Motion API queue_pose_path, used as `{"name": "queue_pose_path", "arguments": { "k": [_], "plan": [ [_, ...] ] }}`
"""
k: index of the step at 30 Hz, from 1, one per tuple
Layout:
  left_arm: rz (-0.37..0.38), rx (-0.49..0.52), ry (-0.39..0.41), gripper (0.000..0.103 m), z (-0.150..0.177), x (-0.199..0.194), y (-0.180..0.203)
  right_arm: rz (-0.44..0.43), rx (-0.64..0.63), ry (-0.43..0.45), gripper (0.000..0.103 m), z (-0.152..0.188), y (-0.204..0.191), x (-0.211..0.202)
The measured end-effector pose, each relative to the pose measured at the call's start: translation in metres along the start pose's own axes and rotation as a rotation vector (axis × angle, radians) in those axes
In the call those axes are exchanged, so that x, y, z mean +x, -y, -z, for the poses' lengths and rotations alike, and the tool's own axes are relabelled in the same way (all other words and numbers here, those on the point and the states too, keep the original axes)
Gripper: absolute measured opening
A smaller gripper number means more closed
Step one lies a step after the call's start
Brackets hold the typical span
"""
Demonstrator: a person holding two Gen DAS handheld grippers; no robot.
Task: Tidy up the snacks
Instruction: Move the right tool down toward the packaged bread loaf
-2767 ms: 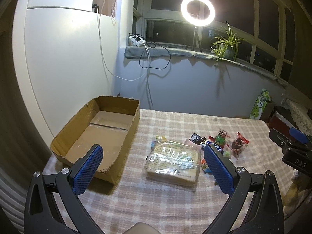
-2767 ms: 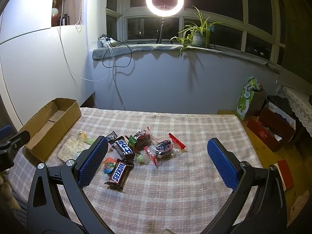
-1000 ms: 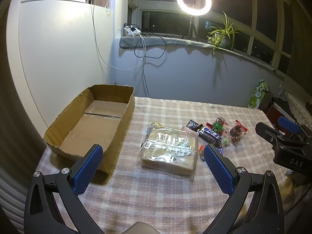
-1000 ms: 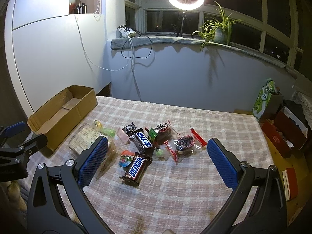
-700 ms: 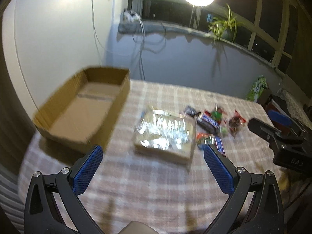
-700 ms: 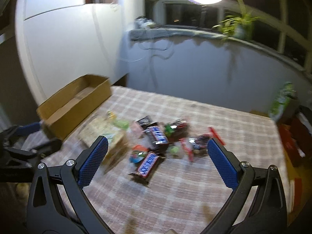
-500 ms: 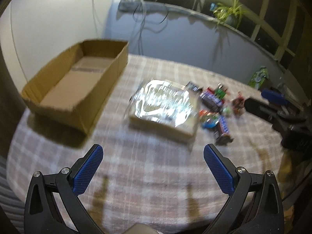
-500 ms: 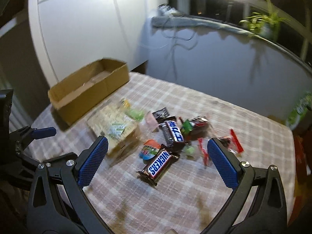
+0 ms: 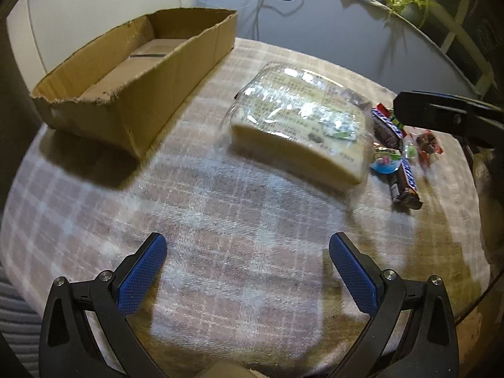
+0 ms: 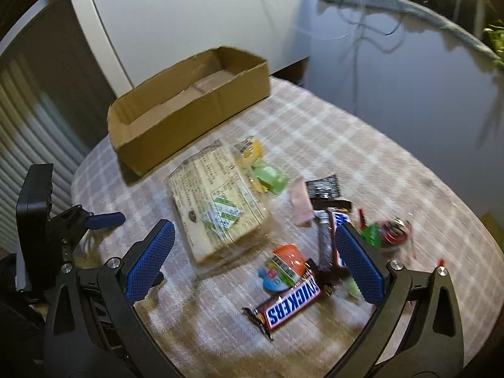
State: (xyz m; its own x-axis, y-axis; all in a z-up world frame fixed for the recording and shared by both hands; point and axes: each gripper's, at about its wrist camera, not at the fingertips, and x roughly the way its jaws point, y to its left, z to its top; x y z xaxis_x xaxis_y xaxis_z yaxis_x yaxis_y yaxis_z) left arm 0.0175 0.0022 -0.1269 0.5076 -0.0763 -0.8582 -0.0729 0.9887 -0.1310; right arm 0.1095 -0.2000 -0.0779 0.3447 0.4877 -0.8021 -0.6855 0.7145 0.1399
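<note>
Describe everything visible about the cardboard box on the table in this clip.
The cardboard box is a long, shallow, open-topped tray of plain brown corrugated card, its top edges roughly torn. Inside, only its bare floor flaps with a seam across them show; no snacks are in it. It sits flat on the checked tablecloth near the white wall, apart from the clear-wrapped flat pack beside it. Neither hand-held gripper touches it.

Snickers bar: "SNICKERS" read in white capitals on blue, near centre of table.
Flat clear-wrapped pack: dense printed lines, too small to read.
Other wrappers: print blurred, unreadable.
</note>
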Motion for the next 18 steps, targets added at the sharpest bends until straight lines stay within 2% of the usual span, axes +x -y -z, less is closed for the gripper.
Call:
{"name": "queue_pose_path", "arguments": {
  "k": [3, 6, 8, 13, 18],
  "plan": [
    [-0.030, -0.002, -0.009, 0.102, 0.000, 0.004, 0.003, -0.037, -0.021, -0.043, 0.096, -0.006, 0.003, 0.013],
    [-0.081, 0.009, -0.017, 0.102, 0.001, 0.007, 0.011, -0.071, -0.046, -0.078, 0.094, -0.010, 0.004, 0.023],
    [-0.087, -0.009, -0.006, 0.102, 0.002, 0.006, 0.011, -0.095, -0.070, -0.095, 0.093, -0.013, 0.003, 0.028],
    [-0.097, -0.028, 0.041, 0.103, 0.008, 0.004, 0.010, -0.146, -0.116, -0.141, 0.083, -0.018, 0.001, 0.039],
    [-0.105, -0.035, 0.049, 0.103, 0.011, 0.000, 0.012, -0.188, -0.149, -0.179, 0.079, -0.022, 0.000, 0.049]
  ]
}}
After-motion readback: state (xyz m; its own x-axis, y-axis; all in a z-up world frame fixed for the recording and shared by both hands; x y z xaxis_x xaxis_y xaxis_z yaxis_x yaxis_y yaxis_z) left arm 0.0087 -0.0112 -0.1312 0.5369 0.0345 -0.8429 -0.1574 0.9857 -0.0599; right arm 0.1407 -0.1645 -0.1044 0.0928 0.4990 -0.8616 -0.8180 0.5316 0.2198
